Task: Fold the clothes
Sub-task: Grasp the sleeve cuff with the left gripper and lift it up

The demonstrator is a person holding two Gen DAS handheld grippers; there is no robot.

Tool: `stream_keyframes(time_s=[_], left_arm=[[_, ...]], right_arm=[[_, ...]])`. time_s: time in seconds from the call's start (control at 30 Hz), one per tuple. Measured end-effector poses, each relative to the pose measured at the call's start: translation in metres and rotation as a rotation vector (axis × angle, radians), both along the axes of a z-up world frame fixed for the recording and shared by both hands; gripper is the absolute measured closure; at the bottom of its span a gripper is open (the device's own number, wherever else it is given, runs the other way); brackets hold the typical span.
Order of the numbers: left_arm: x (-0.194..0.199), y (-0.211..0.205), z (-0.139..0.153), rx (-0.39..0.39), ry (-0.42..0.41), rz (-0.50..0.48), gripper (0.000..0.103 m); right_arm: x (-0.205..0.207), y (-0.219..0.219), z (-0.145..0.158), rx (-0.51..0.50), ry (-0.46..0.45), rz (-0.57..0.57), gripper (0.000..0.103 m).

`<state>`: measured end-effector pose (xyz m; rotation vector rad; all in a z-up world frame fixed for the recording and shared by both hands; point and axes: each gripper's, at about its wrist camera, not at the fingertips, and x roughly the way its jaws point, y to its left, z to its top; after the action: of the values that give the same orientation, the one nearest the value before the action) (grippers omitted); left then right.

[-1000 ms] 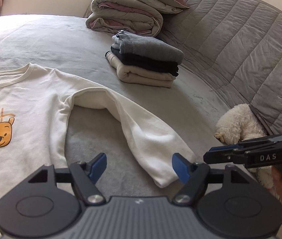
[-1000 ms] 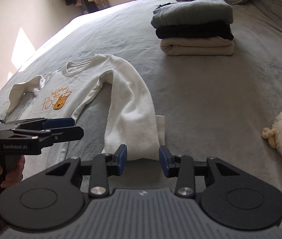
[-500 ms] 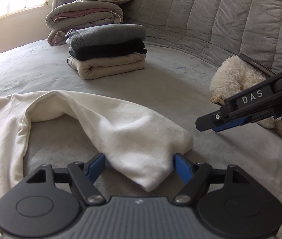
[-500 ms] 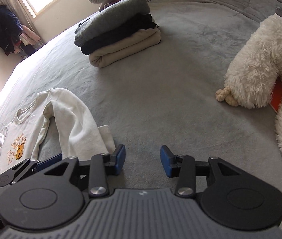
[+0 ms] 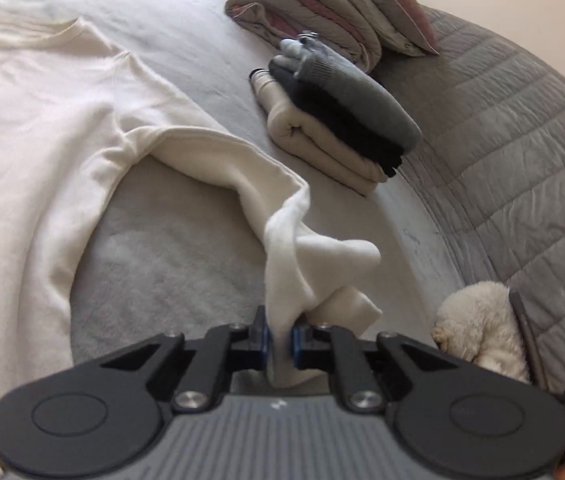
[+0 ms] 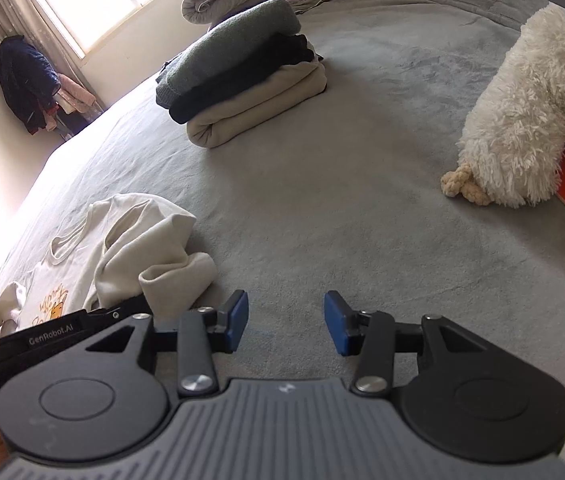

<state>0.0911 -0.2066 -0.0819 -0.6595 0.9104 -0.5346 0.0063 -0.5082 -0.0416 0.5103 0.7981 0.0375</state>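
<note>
While the left tongs (image 5: 279,340) pinch the cuff end of the cream sweatshirt's sleeve (image 5: 302,264) between their blue pads, the fabric bunches up just ahead of them, and the cream sweatshirt (image 5: 42,120) spreads flat on the grey bed (image 5: 170,264) to their left. Over on the other side, the right tongs (image 6: 286,322) stand open, holding nothing, with the bunched sleeve just to their left. Beyond both sits a stack of folded clothes (image 6: 242,80).

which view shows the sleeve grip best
The left wrist view: the left claw is shut on the cream sweatshirt's bunched sleeve cuff, centre frame. The right wrist view shows that cuff only sidelong, the contact hidden.
</note>
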Motion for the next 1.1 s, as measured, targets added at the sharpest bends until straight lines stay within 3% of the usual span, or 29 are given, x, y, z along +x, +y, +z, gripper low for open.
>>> stream_keyframes(time_s=[0.07, 0.23, 0.3, 0.4, 0.5, 0.67, 0.87, 0.93, 1.03, 1.07, 1.1], left_arm=[[0.01, 0.018, -0.017, -0.161, 0.127, 0.059, 0.095], [0.018, 0.034, -0.032, -0.38, 0.298, 0.116, 0.096], [0.017, 0.043, -0.039, -0.526, 0.378, 0.133, 0.096], [0.014, 0.052, -0.044, -0.692, 0.46, 0.134, 0.096], [0.013, 0.052, -0.046, -0.809, 0.542, 0.099, 0.096], [0.011, 0.049, -0.038, -0.858, 0.613, 0.039, 0.096], [0.01, 0.043, -0.032, -0.806, 0.613, 0.007, 0.096], [0.011, 0.04, -0.031, -0.788, 0.609, 0.01, 0.095], [0.013, 0.035, -0.028, -0.714, 0.584, 0.004, 0.092], [0.012, 0.035, -0.027, -0.656, 0.566, -0.002, 0.087], [0.014, 0.035, -0.022, -0.587, 0.542, -0.007, 0.073]], right_arm=[[0.001, 0.002, -0.002, 0.037, -0.016, 0.023, 0.053], [0.013, 0.018, -0.007, 0.132, -0.056, 0.11, 0.046], [0.019, 0.024, -0.009, 0.152, -0.078, 0.139, 0.044], [0.03, 0.03, -0.011, 0.258, -0.119, 0.189, 0.044], [0.035, 0.031, -0.01, 0.375, -0.189, 0.229, 0.041], [0.039, 0.035, 0.001, 0.488, -0.305, 0.262, 0.039], [0.038, 0.035, 0.008, 0.529, -0.362, 0.247, 0.04], [0.037, 0.035, 0.01, 0.508, -0.361, 0.244, 0.073], [0.031, 0.03, 0.014, 0.441, -0.361, 0.213, 0.088], [0.029, 0.028, 0.016, 0.418, -0.365, 0.197, 0.088], [0.026, 0.025, 0.018, 0.396, -0.37, 0.182, 0.089]])
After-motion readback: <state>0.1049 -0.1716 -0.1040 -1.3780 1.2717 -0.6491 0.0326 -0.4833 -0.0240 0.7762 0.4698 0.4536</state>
